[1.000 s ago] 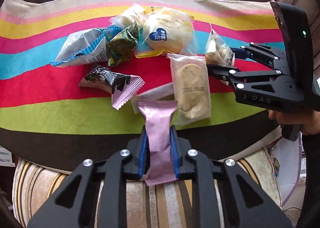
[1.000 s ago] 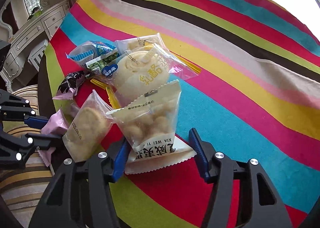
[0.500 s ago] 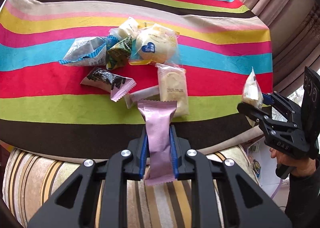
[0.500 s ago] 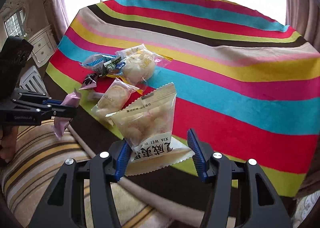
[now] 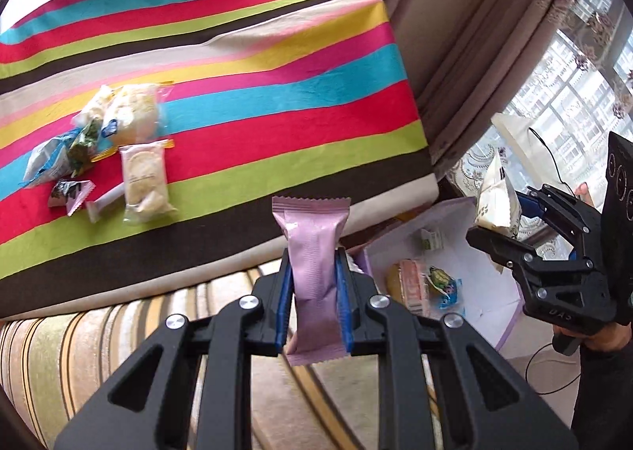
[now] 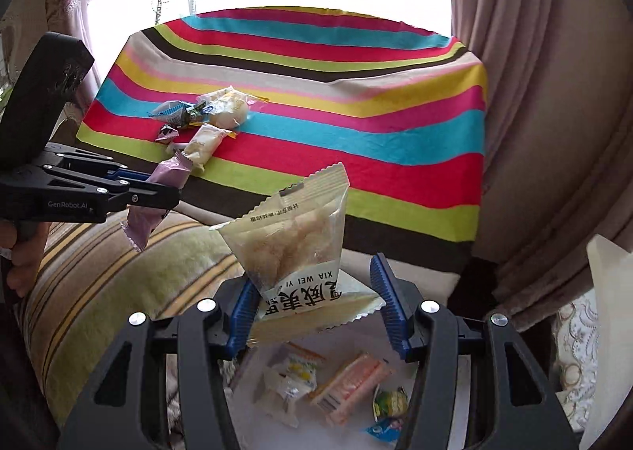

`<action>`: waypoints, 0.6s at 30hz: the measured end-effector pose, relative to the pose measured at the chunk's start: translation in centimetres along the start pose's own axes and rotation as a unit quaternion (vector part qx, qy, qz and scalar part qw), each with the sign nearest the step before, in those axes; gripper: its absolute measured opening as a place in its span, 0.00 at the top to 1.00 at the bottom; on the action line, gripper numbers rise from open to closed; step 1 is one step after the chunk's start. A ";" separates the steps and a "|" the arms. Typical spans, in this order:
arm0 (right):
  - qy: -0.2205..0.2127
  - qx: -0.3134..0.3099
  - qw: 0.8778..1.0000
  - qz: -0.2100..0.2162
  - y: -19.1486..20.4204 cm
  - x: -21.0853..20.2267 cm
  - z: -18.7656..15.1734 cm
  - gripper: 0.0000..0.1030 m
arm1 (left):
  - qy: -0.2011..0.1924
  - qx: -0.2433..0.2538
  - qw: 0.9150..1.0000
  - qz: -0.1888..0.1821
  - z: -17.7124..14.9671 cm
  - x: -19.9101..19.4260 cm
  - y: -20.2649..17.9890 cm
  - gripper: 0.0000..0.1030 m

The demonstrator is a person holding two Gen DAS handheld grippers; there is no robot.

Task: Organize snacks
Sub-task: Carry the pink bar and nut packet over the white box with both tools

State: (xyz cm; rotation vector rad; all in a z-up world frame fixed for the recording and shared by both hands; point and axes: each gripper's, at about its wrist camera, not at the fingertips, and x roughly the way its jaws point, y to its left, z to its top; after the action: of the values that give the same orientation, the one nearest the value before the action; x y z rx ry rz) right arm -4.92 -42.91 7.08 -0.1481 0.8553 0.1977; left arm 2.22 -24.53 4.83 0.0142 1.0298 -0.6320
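My left gripper [image 5: 313, 294] is shut on a pink snack bar [image 5: 314, 272] and holds it in the air off the table, over the striped sofa edge. It also shows in the right wrist view [image 6: 154, 189]. My right gripper [image 6: 318, 305] is shut on a clear bag of pale puffs [image 6: 294, 248], held above a white box [image 6: 356, 422] on the floor. The box [image 5: 490, 292] holds several snacks. More snacks [image 5: 118, 145] lie in a pile on the striped table.
The striped tablecloth [image 5: 277, 94] hangs over the table's near edge. A striped sofa cushion [image 5: 99, 335] lies below the left gripper. Brown curtains [image 6: 546, 133] hang on the right, with a window behind them.
Both grippers have pulled back from the table and swung right with their snacks. The right gripper now hangs over the white box, which has come into view.
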 end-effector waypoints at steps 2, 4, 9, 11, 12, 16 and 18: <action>0.000 0.010 1.000 -0.013 -0.9 -1.7 -1.4 0.47 | 0.001 0.019 1.000 -0.006 -0.1 0.2 -2.0 0.81; -0.001 0.021 0.999 -0.025 -2.1 -3.4 -2.9 0.47 | 0.000 0.039 0.999 -0.011 -0.2 0.5 -3.9 0.81; -0.002 0.043 0.997 -0.060 -5.2 -6.6 -5.6 0.47 | 0.006 0.074 0.997 -0.023 0.0 1.9 -7.5 0.81; 0.002 0.041 0.997 -0.069 -5.8 -7.1 -6.1 0.47 | 0.011 0.084 0.996 -0.030 0.1 2.2 -8.7 0.81; 0.006 0.040 0.997 -0.071 -6.1 -7.4 -6.4 0.47 | 0.012 0.089 0.995 -0.033 0.0 2.2 -9.3 0.81; 0.020 0.043 0.996 -0.077 -7.2 -8.5 -7.8 0.47 | 0.016 0.107 0.993 -0.044 0.0 2.7 -11.3 0.81; 0.026 0.044 0.995 -0.081 -7.5 -8.6 -8.4 0.47 | 0.019 0.115 0.992 -0.048 -0.3 2.8 -12.2 0.81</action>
State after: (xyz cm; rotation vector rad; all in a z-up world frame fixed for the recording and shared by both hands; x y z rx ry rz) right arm -14.84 -52.96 8.54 -0.1402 0.8984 0.0048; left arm -3.05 -35.85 5.79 0.1808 0.9939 -0.8378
